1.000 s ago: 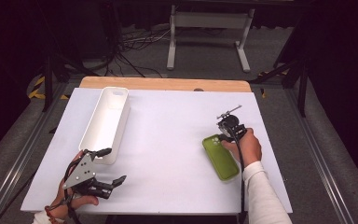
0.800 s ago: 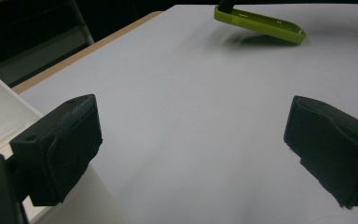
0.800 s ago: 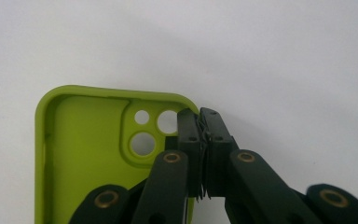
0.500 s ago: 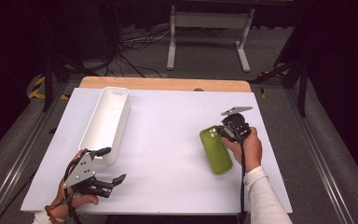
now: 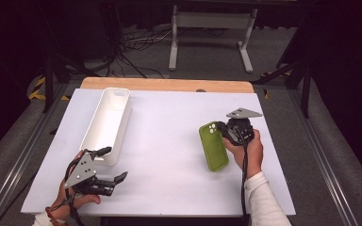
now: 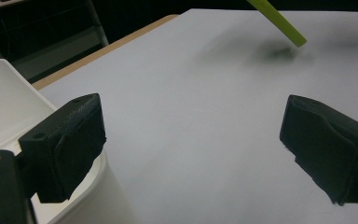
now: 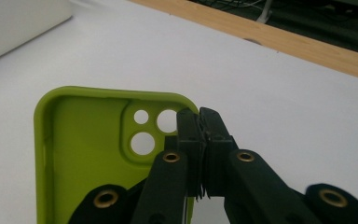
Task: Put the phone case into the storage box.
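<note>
The white table [image 5: 169, 155] ended in a bare wooden strip [image 5: 167, 84] along its far edge. A long white bin [image 5: 107, 123] lay near the left edge, running from the far left corner toward the near one. Between the bin and the right-hand side, the middle of the table lay open from the far edge to the near edge.

The left gripper [image 5: 112, 165] sat close to the near left corner, just beside the bin's near end. Its jaws stood wide apart with nothing between them; in the left gripper view its pads [image 6: 70, 140] framed bare table.

The right gripper [image 5: 222, 128] hovered toward the right edge, about midway between far and near. Its jaws were clamped tight on the edge of a green phone case [image 5: 213, 146], at the corner next to the camera cut-out, and they held it tilted, with its low end above its own shadow in the left gripper view.

The phone case [image 7: 98, 154] was lime green and soft-looking, with rounded corners and a raised lip around the rim. Its hollow inner side faced the right gripper's camera. Three round holes sat in a raised square at one corner.
</note>
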The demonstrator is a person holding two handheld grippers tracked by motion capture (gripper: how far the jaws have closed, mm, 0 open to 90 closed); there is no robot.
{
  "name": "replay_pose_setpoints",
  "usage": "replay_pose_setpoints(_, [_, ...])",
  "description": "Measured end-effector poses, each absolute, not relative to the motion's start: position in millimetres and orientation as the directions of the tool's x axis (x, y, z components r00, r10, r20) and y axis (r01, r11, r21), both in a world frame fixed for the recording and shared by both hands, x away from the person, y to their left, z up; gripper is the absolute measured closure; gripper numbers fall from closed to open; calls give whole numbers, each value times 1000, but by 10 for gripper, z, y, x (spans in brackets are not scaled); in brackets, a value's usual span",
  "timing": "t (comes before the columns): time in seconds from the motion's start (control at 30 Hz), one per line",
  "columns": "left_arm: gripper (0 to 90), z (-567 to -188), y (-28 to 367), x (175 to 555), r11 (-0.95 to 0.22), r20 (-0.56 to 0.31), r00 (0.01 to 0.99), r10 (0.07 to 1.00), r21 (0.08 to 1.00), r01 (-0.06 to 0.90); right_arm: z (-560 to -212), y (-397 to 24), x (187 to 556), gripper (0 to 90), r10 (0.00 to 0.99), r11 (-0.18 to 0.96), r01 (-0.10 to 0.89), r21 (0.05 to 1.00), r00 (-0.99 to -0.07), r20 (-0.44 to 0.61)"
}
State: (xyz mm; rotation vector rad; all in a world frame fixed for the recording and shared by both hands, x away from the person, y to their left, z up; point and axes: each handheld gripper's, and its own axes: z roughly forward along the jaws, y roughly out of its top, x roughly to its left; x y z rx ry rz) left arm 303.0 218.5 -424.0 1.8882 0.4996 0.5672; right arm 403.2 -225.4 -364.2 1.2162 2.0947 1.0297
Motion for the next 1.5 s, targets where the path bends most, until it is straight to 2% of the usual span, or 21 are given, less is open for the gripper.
replay_pose_setpoints(0.53, [78,-4170,1996,3104,-353,151,804,575,933,77,-3569,-2196,3806,884,890,250,365,897,-450,-65])
replay_pose_setpoints(0.87, [80,-4121,1860,3191,-327,127,809,574,941,84,-3567,-2129,3727,884,890,242,315,918,-449,-81])
replay_pose_setpoints(1.5, [77,-4070,1587,3369,-327,148,817,557,944,52,-3580,-1867,3610,884,863,272,249,930,-491,-121])
